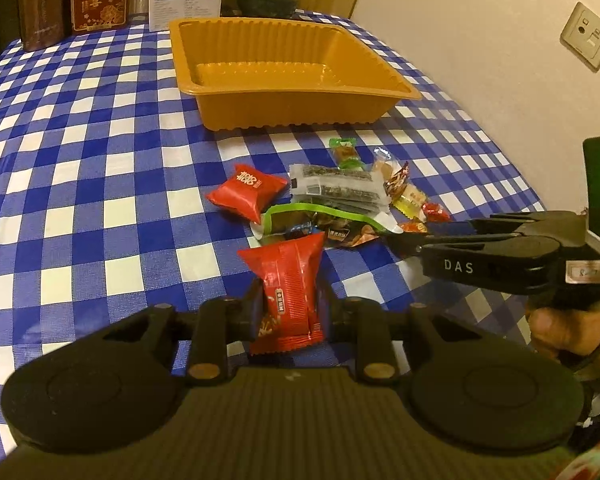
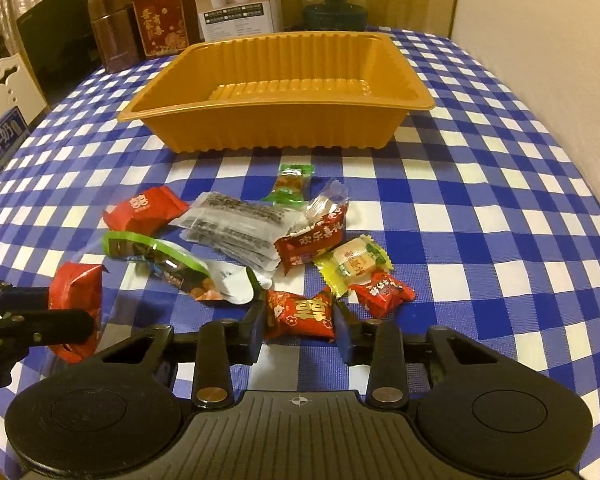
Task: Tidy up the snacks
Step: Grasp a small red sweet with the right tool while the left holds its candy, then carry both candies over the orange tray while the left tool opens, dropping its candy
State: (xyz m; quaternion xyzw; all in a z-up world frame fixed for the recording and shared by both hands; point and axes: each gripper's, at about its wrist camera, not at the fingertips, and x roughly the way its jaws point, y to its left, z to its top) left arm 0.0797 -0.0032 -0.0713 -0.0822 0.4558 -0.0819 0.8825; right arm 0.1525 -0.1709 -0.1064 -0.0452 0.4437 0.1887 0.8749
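Left gripper (image 1: 286, 312) jaws are pinched on a red snack packet (image 1: 286, 280); right gripper (image 2: 300, 330) jaws are closed around a red candy (image 2: 300, 314) near the pile, the orange tray (image 2: 260, 128) lying far. A corner-held wrapper could slip out in transit

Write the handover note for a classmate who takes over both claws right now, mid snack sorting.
Left claw: shut on a red snack packet, lifted clear of the pile.
Right claw: its pads are against a red candy with a gold character, which lies on the checked tablecloth.
Orange tray: nothing inside that shows.
Remaining snacks lie heaped in front of the tray.
Done: nothing is in the tray yet.
Left: drop both packets in the tray, then move the heap.
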